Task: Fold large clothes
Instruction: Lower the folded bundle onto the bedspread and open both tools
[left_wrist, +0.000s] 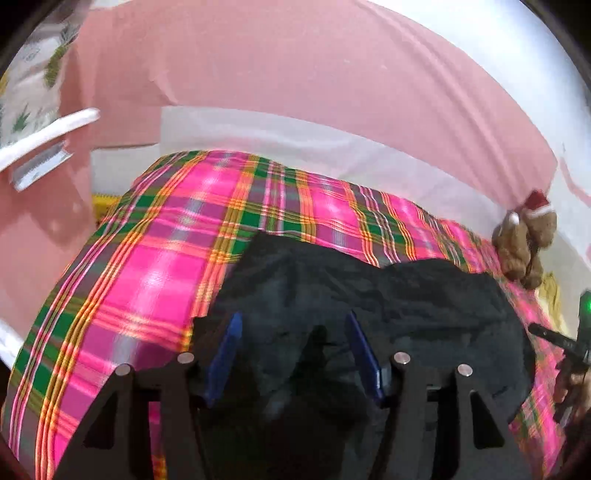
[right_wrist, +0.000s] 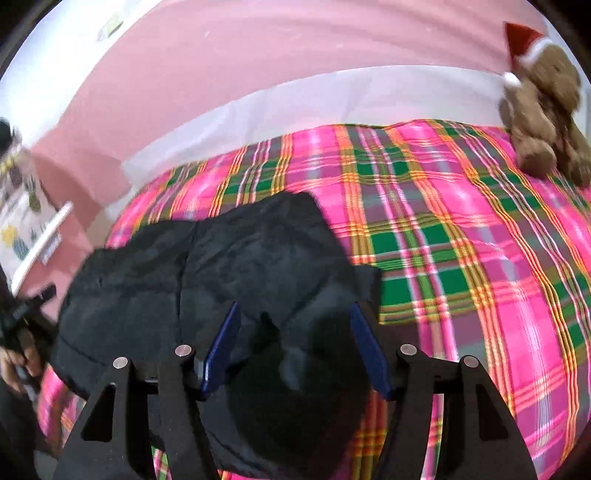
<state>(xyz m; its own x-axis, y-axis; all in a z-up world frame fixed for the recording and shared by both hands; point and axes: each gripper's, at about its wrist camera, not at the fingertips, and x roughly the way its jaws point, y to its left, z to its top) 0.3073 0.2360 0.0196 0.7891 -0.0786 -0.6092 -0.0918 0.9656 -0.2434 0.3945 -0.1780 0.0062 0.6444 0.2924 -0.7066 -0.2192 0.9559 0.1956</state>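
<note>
The dark navy, soft padded garment lies flat on the bright pink, green and orange plaid bedspread, toward the near edge of the bed, its long axis running left to right across both views. The left gripper hangs over the garment's left part, its 2 blue fingers spread apart with only loose dark cloth below them, nothing pinched. The right gripper hangs over the garment's right near part, its 2 blue fingers equally wide and likewise holding nothing; the garment's right edge lies just right of that far-side finger.

So each hand sits nearest its own end of the garment, and the cloth lies below and ahead of both sets of fingers. My judgement: the next move depends on each gripper reaching a near corner on its own side, then carrying it toward the far edge. A brown plush teddy bear in a red Santa hat sits at the far right, well apart
</note>
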